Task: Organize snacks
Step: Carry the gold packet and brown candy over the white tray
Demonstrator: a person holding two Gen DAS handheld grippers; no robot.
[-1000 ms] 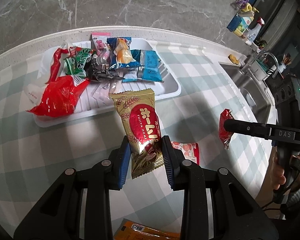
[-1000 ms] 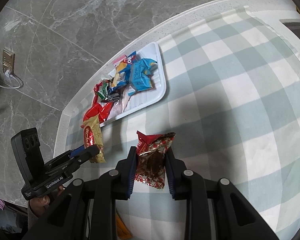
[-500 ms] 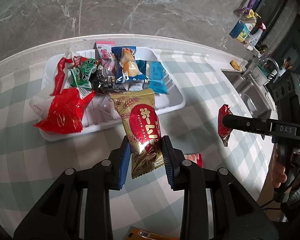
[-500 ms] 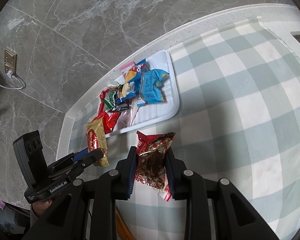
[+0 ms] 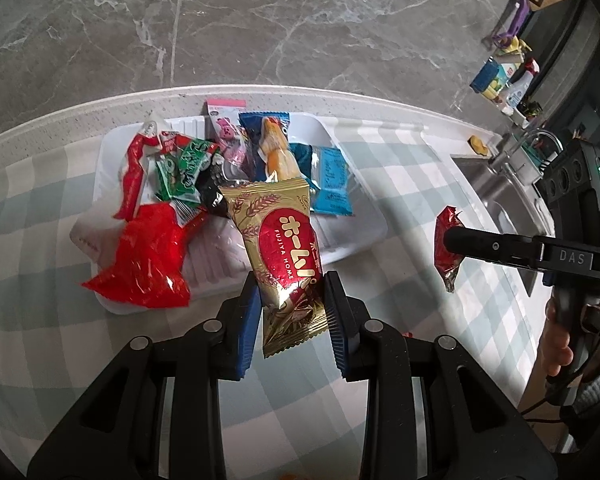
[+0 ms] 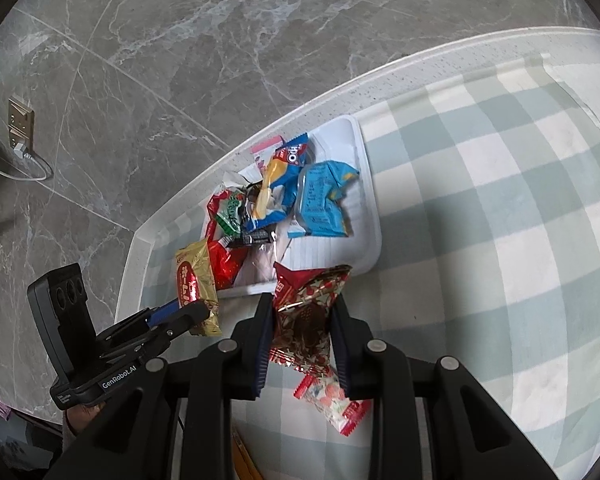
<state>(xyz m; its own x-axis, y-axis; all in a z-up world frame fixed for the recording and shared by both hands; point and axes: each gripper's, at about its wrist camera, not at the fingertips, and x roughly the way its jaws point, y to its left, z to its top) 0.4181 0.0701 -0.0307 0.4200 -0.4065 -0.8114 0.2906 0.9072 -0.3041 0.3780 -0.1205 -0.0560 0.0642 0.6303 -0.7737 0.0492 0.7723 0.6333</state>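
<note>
Fingers (image 5: pixel 251 312) of both grippers pinch crinkly foil packets: left gold wrapper (image 5: pixel 285 252), right red wrapper (image 6: pixel 306 312).

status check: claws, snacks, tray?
Left claw shut on gold snack pack. Right claw shut on red snack pack. Both near white tray, already crowded with snacks.

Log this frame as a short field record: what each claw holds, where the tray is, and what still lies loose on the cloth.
left claw: shut on gold and red snack pack
right claw: shut on red patterned snack pack
white tray: on checked tablecloth, piled with snack packs
blue packet: in tray
loose item: red and white candy packet on the cloth
</note>
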